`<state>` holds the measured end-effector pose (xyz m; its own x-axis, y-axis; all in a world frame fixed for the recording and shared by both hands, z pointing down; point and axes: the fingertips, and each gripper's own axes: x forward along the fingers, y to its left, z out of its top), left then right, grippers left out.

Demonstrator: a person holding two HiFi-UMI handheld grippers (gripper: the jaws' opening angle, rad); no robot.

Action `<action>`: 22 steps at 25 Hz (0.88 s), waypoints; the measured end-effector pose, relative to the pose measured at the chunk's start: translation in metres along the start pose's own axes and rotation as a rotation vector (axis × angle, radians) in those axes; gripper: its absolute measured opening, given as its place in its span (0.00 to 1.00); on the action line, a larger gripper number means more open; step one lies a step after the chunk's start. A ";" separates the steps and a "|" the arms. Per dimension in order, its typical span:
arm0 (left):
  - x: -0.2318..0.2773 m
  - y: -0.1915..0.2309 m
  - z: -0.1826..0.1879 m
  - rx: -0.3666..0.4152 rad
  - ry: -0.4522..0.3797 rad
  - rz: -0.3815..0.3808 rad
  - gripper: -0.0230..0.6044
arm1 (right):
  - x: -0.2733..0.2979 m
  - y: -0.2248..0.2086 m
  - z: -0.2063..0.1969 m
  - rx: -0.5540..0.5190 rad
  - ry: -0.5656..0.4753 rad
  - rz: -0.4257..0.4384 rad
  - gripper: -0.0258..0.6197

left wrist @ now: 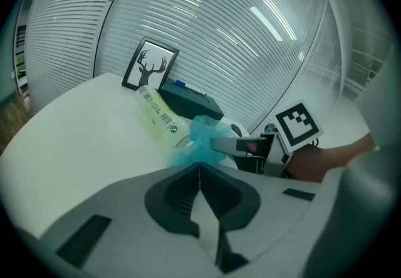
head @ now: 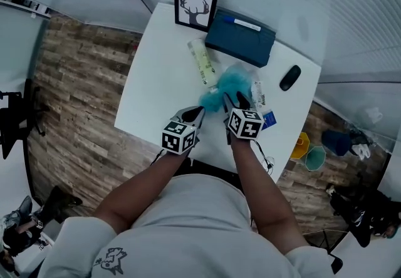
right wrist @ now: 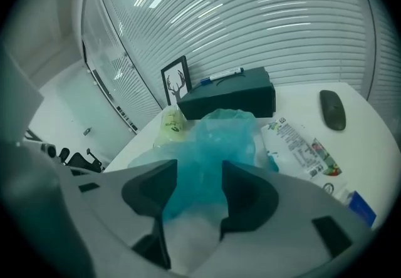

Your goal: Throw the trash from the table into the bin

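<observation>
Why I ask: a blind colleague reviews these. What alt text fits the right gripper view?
Open jaws of the right gripper flank a teal plastic bag on a white table. Behind: a pale bottle, dark box and deer picture; at right, a wrapper and black mouse.

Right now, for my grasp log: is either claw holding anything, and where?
Nothing is held. The right claw is open around the crumpled teal plastic bag; the left claw is shut, empty.
</observation>
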<state>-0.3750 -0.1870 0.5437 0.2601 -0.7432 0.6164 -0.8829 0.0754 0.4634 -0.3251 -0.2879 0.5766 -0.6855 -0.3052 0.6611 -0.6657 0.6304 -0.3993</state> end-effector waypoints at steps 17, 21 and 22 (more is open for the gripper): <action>-0.004 0.013 -0.021 -0.045 -0.001 0.046 0.05 | 0.016 -0.011 -0.028 -0.012 0.083 -0.012 0.37; -0.005 0.011 -0.021 -0.042 -0.004 0.045 0.05 | 0.015 -0.015 -0.034 -0.026 0.113 -0.035 0.22; -0.007 0.010 -0.021 -0.041 -0.005 0.043 0.05 | 0.013 -0.015 -0.035 -0.023 0.115 -0.038 0.17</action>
<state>-0.3778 -0.1674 0.5576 0.2204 -0.7420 0.6332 -0.8764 0.1343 0.4624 -0.3136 -0.2765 0.6142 -0.6204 -0.2463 0.7446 -0.6828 0.6367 -0.3583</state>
